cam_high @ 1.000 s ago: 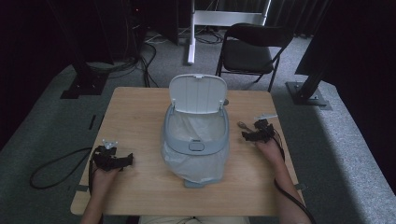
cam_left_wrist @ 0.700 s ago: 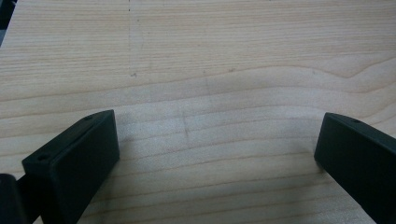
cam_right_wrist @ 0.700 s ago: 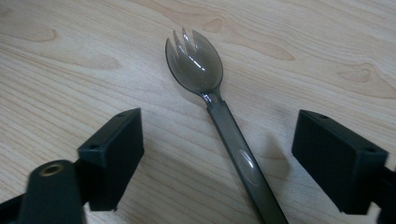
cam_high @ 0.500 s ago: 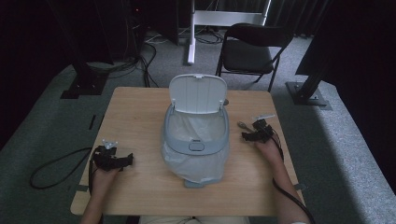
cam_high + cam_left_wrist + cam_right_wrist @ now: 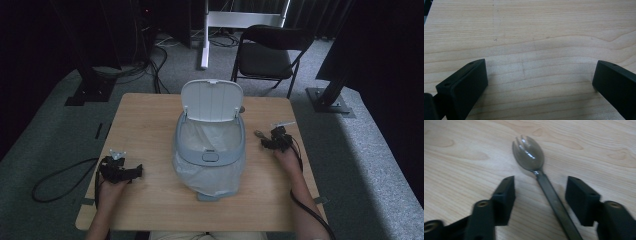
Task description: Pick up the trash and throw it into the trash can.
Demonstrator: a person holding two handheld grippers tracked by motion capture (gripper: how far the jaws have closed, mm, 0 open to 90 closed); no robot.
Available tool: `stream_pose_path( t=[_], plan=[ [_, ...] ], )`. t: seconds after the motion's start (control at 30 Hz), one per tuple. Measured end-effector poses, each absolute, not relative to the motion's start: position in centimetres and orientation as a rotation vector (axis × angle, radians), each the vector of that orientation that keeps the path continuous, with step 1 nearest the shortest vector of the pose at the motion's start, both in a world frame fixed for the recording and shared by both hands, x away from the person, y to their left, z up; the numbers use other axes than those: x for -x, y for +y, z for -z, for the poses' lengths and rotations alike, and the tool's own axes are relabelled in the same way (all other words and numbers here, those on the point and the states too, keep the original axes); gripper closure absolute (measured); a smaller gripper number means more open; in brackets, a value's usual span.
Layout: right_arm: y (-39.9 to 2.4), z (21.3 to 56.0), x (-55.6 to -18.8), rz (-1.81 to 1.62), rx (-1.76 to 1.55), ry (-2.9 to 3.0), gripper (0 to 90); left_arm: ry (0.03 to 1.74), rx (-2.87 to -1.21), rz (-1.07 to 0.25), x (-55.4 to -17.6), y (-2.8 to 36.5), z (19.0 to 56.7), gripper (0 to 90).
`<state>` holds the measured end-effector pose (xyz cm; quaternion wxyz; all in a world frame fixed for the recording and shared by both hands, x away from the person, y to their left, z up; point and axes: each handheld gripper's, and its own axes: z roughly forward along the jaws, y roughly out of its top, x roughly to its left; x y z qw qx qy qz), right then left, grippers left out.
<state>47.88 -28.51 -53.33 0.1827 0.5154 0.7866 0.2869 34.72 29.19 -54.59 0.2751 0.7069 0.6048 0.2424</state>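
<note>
**Spork between the right tongs, not pinched yet**

Right tongs (image 5: 539, 195) down low on the bench (image 5: 150, 120), on the right side of the bin (image 5: 210, 150). Half spread, and just been closing in. Dark see-through spork (image 5: 541, 177) flat on the wood, handle running between the two jaws, bowl and short prongs sticking out past the tips. Gaps on both sides of the handle, so no pinch so far. In the high view, spork (image 5: 260, 134) just beside the tongs (image 5: 267, 142), near the bin but not touching it.

Left tongs (image 5: 539, 82) spread wide over bare wood, nothing between. In the high view, resting near the front left of the bench (image 5: 131, 172), well apart from the bin.

Bin in the middle, lid (image 5: 211, 100) flipped up, white bag (image 5: 212, 135) inside and hanging out over the front.

Likely trouble from here:
- Thin, flat, smooth handle. Easy to slip out or twist sideways when squeezed.
- Handle closer to one jaw than the other. Could get pushed along the wood instead of caught.
- Handle lying right on the wood. Tips too high, and shut on air above it.
- Long spork held far back. Could tip down and drop before reaching the bin.
- Loose bag edge. Could catch the prongs on the way in.
</note>
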Motion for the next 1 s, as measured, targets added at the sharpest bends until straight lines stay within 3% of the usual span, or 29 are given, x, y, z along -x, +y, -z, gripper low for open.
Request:
stream_pose_path(
  t=[0.4, 1.0],
  plan=[
    [-28.55, 53.41, -47.63, -0.845, -1.432, 2.202, 77.6, 1.625, -1.902, -0.651, -34.71, 29.19, 54.59, 0.0],
    [-28.89, 53.36, -47.12, -0.884, -1.475, 2.189, 79.6, 1.623, -1.904, -0.65, -34.73, 29.2, 54.58, 0.0]
  ],
)
